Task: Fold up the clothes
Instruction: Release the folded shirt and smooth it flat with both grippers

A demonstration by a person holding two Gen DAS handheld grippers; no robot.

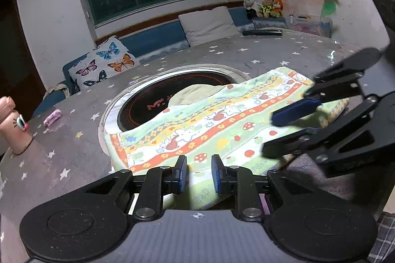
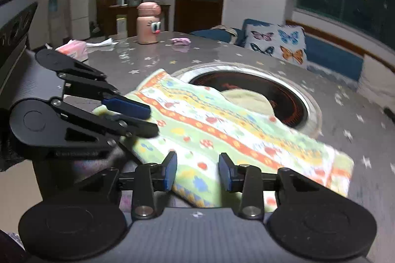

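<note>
A folded cloth (image 1: 209, 124) (image 2: 222, 129) with green, yellow and orange stripes and mushroom prints lies flat on the round table, partly over the black hob. My left gripper (image 1: 199, 174) is open, its blue pads either side of the cloth's near edge. From the right wrist view the left gripper (image 2: 148, 118) sits at the cloth's left end, fingers slightly apart. My right gripper (image 2: 198, 171) is open over the near edge of the cloth. In the left wrist view the right gripper (image 1: 279, 132) straddles the cloth's right end.
The table (image 1: 74, 139) wears a grey star-print cover, with a round black hob (image 1: 148, 102) sunk in its middle. A pink bottle (image 2: 148, 23), a small pink item (image 2: 181, 40), a tissue pack (image 2: 74, 48) and a dark remote (image 1: 261, 32) lie around it. A sofa with cushions stands behind.
</note>
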